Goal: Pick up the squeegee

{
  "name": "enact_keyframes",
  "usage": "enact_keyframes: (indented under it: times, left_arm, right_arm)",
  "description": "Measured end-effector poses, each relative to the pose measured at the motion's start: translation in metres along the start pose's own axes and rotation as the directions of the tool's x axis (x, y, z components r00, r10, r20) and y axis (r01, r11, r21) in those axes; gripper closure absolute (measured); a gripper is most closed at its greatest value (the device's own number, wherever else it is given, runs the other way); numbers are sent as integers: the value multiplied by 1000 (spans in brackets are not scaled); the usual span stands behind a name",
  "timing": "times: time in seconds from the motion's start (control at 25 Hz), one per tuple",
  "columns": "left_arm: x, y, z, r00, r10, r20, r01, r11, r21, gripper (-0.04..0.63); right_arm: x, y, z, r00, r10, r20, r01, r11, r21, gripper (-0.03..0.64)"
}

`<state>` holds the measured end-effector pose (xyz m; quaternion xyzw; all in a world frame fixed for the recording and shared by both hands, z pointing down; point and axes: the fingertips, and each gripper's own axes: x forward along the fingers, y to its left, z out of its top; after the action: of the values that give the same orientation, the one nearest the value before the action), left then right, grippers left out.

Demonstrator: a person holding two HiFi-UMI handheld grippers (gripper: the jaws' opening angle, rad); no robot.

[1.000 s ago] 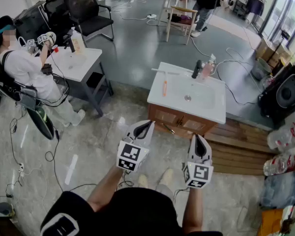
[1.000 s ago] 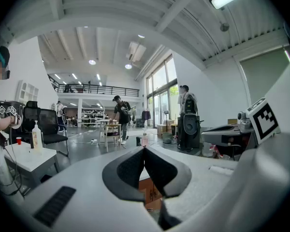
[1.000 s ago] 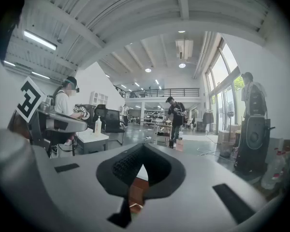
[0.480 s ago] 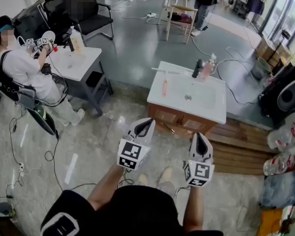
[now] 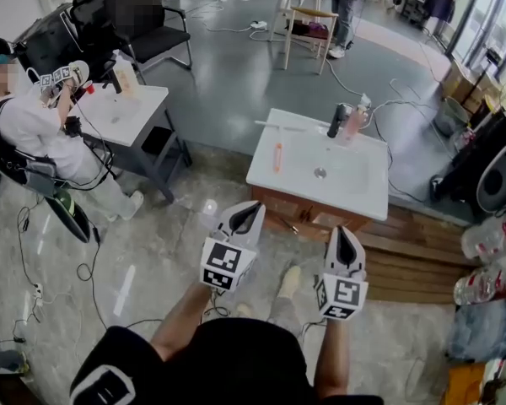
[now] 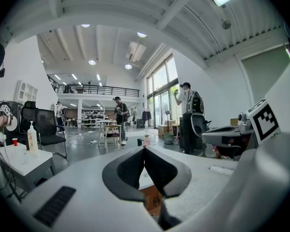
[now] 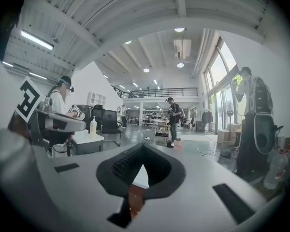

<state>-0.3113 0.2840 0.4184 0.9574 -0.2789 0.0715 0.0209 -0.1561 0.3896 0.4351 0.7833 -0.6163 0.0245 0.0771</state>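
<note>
Plainly, the pick-up has not begun. The squeegee [image 5: 277, 155], which I take to be the orange-handled tool with a pale crossbar, lies untouched on the left side of the white washbasin top [image 5: 320, 202] on its wooden cabinet. Its bar sits toward the back-left corner and its handle points to the front edge. Your white left gripper [image 5: 253, 211] and white right gripper [image 5: 341, 233], each with its marker cube, hover over the grey tiled floor [image 5: 169, 251], short of the cabinet's front edge and well apart from the tool. Each has its jaws clenched together with nothing between them, as both gripper views show. By my reading everything is left to do: close in on the basin's left side, part one pair of jaws, set them around the orange handle, clamp and lift.
</note>
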Motion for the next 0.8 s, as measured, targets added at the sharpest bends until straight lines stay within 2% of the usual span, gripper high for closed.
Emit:
enact_keyframes:
  times: [0.48, 0.8]
  left_arm:
    - [131, 33, 10, 997, 71, -17, -71, 997, -1, 594]
    - [197, 48, 15, 990, 134, -44, -134, 991, -6, 592]
  right_arm:
    - [133, -69, -1, 996, 84, 19, -84, 996, 12, 618]
    - [202, -109, -2, 989, 149, 14, -149, 989, 18, 620]
